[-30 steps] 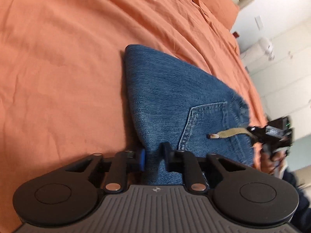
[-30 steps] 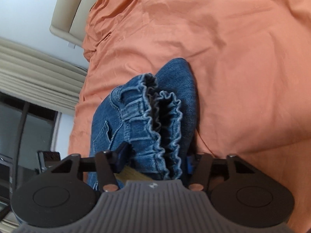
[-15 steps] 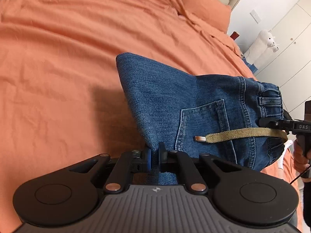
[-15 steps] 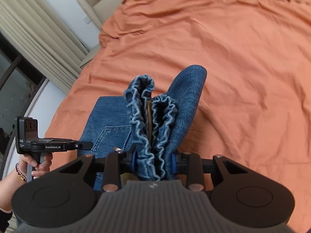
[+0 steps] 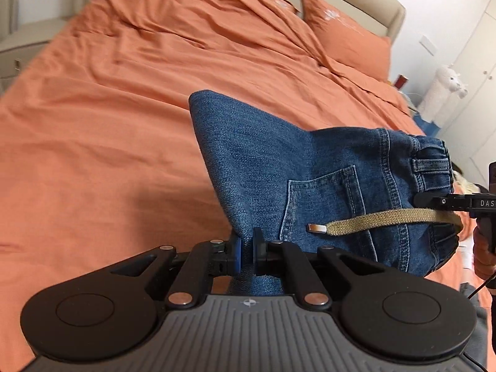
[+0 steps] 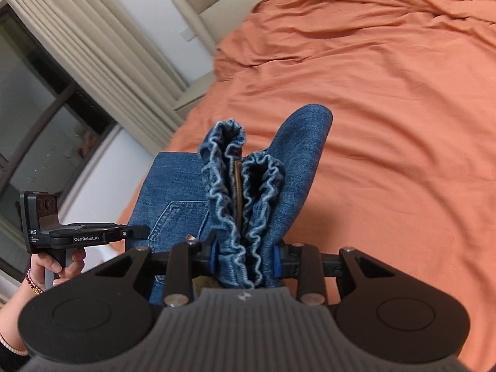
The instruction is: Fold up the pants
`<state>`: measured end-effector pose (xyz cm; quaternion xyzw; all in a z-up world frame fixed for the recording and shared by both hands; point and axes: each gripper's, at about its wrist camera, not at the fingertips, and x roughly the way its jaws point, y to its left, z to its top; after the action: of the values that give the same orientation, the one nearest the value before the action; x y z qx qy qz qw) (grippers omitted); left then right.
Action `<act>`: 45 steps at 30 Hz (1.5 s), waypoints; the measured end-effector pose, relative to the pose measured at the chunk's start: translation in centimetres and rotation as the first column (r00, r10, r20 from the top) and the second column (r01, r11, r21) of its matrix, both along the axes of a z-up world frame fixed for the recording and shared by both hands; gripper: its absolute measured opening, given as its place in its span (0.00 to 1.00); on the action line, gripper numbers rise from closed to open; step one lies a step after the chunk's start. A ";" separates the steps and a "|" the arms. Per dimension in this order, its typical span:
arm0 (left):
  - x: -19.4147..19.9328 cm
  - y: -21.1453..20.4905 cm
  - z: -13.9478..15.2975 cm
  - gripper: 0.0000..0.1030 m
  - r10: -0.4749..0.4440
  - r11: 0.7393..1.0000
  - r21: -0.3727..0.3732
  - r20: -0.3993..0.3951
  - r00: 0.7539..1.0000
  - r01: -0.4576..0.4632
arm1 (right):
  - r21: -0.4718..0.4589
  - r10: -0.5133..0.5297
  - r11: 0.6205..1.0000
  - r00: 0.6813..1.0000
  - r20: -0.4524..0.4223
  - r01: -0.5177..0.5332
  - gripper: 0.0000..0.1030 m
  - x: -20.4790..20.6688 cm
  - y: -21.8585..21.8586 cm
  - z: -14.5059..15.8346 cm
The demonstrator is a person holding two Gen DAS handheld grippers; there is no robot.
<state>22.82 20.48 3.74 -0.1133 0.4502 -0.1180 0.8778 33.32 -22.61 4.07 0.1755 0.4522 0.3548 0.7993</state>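
Both grippers, left (image 5: 247,246) and right (image 6: 245,262), pinch the pants (image 5: 310,173) up above the bed (image 5: 124,108), and if one squeeze gets loose, the heavy jeans could slip and unfold.

The right gripper (image 5: 427,200) ran off the left-wrist view's right edge. The pants (image 5: 310,186) disappeared behind both gripper bodies near the cameras. A white toy (image 5: 449,83) far right was too blurred to identify.
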 end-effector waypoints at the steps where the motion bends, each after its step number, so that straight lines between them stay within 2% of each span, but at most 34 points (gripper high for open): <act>1: -0.1 0.7 0.3 0.06 0.011 1.000 0.013 0.001 1.000 -0.011 | 0.016 0.007 1.000 1.000 -0.006 -0.007 0.27 -0.1 1.1 -0.3; 7: 0.4 5.1 -0.4 0.06 0.079 0.996 0.046 -0.019 0.997 -0.078 | 0.094 0.032 0.995 0.997 -0.064 -0.026 0.27 0.6 6.6 -3.0; 12: 2.2 8.4 -3.5 0.06 0.136 0.990 0.029 -0.044 0.990 -0.135 | 0.114 0.045 0.993 0.994 -0.104 -0.033 0.27 2.3 10.2 -6.6; 16: 4.4 10.5 -7.3 0.06 0.186 0.982 -0.006 -0.077 0.980 -0.187 | 0.097 0.035 0.995 0.988 -0.152 -0.020 0.28 4.4 11.9 -9.8; 19: 5.4 11.7 -10.4 0.06 0.225 0.974 0.005 -0.108 0.968 -0.226 | 0.058 0.014 0.998 0.980 -0.196 -0.003 0.28 5.5 12.5 -12.4; 22: 5.9 12.7 -12.8 0.06 0.235 0.970 -0.023 -0.140 0.962 -0.241 | 0.040 -0.045 0.998 0.962 -0.268 0.058 0.32 6.6 11.3 -15.4; 25: 5.7 12.9 -14.0 0.07 0.231 0.970 -0.041 -0.144 0.962 -0.238 | 0.035 -0.078 0.995 0.945 -0.317 0.094 0.36 6.9 10.4 -18.2; 28: 5.3 13.1 -13.5 0.11 0.243 0.967 -0.048 -0.139 0.960 -0.251 | 0.055 -0.096 0.991 0.939 -0.331 0.121 0.41 6.7 10.1 -18.8; 30: 4.7 13.1 -12.5 0.16 0.251 0.967 0.000 -0.109 0.962 -0.253 | 0.032 -0.095 0.993 0.949 -0.299 0.110 0.47 6.3 10.1 -17.9; 32: 3.6 12.8 -11.1 0.16 0.254 0.967 0.042 -0.087 0.963 -0.252 | -0.033 -0.105 0.994 0.968 -0.228 0.100 0.52 5.7 10.0 -16.2; 35: 1.8 12.0 -9.2 0.16 0.231 0.971 0.072 -0.050 0.972 -0.227 | -0.139 -0.093 0.987 0.993 -0.068 0.083 0.51 3.8 9.8 -13.0; 37: 0.5 10.7 -8.3 0.16 0.209 0.973 0.106 -0.029 0.978 -0.205 | -0.214 -0.052 0.975 0.996 0.066 0.065 0.46 1.7 10.3 -10.9; 41: -1.4 8.0 -8.2 0.16 0.163 0.973 0.167 -0.010 0.987 -0.159 | -0.307 0.066 0.951 0.951 0.302 0.032 0.44 -2.9 12.9 -8.4; 43: -2.0 7.3 -9.0 0.16 0.176 0.959 0.229 -0.008 0.984 -0.169 | -0.369 0.124 0.929 0.929 0.349 0.015 0.42 -4.1 14.6 -8.6; 45: -2.0 7.6 -10.5 0.15 0.204 0.951 0.244 -0.033 0.978 -0.190 | -0.414 0.167 0.910 0.921 0.351 -0.008 0.41 -4.6 15.4 -9.8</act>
<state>20.82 28.12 -6.78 -0.0545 0.4729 0.0288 0.8789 28.73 -7.18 -5.75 -0.0862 0.3602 0.3169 0.8732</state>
